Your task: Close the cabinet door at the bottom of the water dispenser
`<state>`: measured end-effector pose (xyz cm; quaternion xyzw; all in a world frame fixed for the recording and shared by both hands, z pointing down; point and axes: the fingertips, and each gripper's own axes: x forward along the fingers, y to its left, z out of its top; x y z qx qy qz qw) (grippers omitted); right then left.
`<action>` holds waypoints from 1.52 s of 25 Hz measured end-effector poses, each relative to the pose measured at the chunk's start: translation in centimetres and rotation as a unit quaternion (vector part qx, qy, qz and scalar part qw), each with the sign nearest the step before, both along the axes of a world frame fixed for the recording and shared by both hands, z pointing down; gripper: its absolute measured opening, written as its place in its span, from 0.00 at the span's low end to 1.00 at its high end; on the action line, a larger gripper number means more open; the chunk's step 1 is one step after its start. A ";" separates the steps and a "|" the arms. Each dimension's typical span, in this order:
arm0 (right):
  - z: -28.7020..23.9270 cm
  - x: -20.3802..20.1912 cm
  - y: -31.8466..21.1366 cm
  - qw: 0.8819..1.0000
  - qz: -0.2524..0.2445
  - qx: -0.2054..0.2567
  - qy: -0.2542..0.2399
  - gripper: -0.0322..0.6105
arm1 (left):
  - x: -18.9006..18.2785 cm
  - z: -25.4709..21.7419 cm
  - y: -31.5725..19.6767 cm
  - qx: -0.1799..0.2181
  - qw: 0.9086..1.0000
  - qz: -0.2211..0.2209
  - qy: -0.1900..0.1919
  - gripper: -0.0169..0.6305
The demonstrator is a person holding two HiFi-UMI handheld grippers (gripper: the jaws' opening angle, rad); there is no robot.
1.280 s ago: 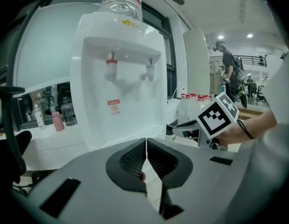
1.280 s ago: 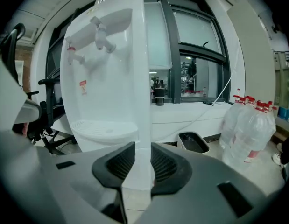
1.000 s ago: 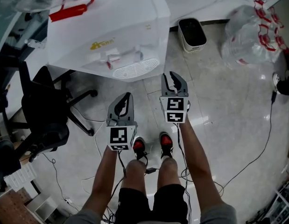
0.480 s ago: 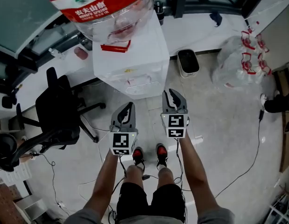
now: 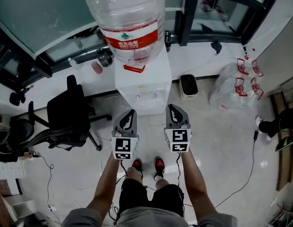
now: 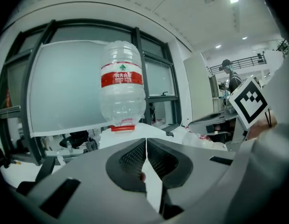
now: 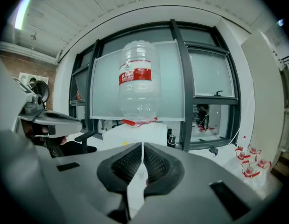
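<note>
The white water dispenser (image 5: 142, 88) stands straight ahead of me with a big clear bottle (image 5: 126, 20) on top. Its bottom cabinet door is hidden: I look down on the top and upper front only. My left gripper (image 5: 132, 112) and right gripper (image 5: 173, 109) are held side by side in the air, short of the dispenser and touching nothing. The left gripper (image 6: 145, 141) is shut and empty, pointing at the bottle (image 6: 122, 90). The right gripper (image 7: 142, 146) has just been closing with nothing between its jaws, and now stands shut, aimed at the bottle (image 7: 138, 85).
A black office chair (image 5: 70, 117) stands left of the dispenser. A small dark bin (image 5: 188, 85) and a clear plastic bag (image 5: 234, 86) sit to its right. Cables (image 5: 241, 174) trail over the pale floor. My feet in red shoes (image 5: 146, 164) are below the grippers.
Both grippers and my head have risen; the dispenser looks smaller and farther below, with the whole bottle now in sight. The right jaws, slightly apart before, have come together.
</note>
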<state>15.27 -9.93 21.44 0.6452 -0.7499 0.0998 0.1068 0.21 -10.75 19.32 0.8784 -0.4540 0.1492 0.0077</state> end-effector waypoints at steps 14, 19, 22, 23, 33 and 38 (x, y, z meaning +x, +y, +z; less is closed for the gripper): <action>-11.1 -0.6 7.1 0.997 -0.029 0.066 -0.001 0.08 | -2.8 -10.0 5.7 0.029 0.999 -0.032 0.001 0.07; -13.1 -0.1 8.9 0.997 -0.035 0.072 0.019 0.08 | -3.5 -11.1 7.3 0.034 0.999 -0.042 0.000 0.07; -14.1 0.2 10.0 0.996 -0.034 0.080 0.020 0.08 | -3.8 -12.0 7.9 0.037 0.998 -0.046 0.006 0.07; -14.3 0.3 10.4 0.996 -0.033 0.080 0.020 0.08 | -4.0 -12.2 8.1 0.038 0.998 -0.048 0.007 0.07; -13.6 1.0 12.1 0.997 -0.026 0.072 0.013 0.08 | -4.5 -12.8 9.4 0.038 0.998 -0.054 0.010 0.07; -13.8 0.8 11.7 0.997 -0.028 0.073 0.012 0.08 | -4.2 -12.9 9.2 0.039 0.998 -0.053 0.013 0.07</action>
